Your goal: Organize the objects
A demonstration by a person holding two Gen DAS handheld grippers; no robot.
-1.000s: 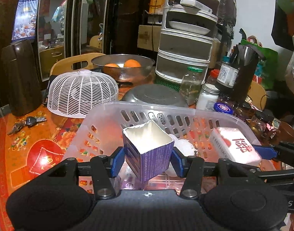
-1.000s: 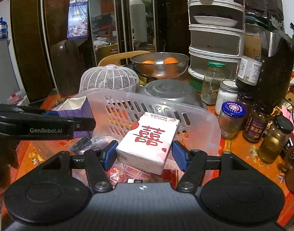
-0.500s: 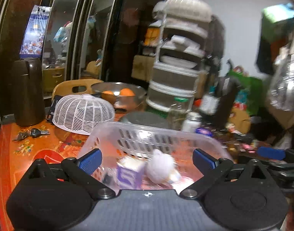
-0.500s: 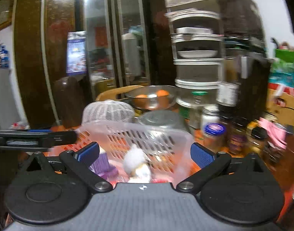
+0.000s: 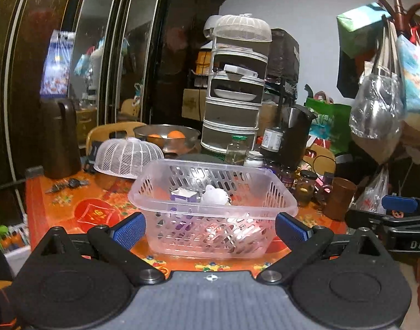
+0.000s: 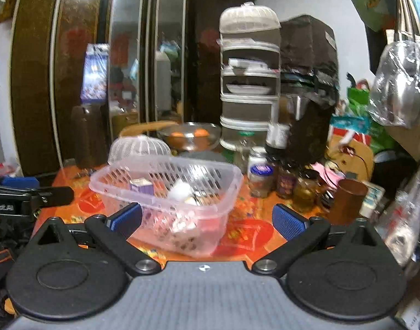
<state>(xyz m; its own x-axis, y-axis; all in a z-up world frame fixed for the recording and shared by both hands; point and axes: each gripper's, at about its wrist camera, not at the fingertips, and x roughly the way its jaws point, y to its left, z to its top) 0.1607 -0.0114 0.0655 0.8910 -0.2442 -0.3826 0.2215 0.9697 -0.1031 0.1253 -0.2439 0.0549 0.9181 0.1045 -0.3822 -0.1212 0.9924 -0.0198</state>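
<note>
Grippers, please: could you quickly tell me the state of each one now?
Left gripper: open, holding nothing.
Right gripper: open, holding nothing.

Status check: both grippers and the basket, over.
Left gripper open, empty; right gripper open, empty. Purple carton and white item sit inside clear basket. Jars crowd basket's right side.

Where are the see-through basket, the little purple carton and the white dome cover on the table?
see-through basket (image 5: 285, 200): left wrist view, right rim.
purple carton (image 5: 184, 195): left wrist view, open top, inside the basket.
white dome cover (image 5: 129, 154): left wrist view, ribbed side.
</note>
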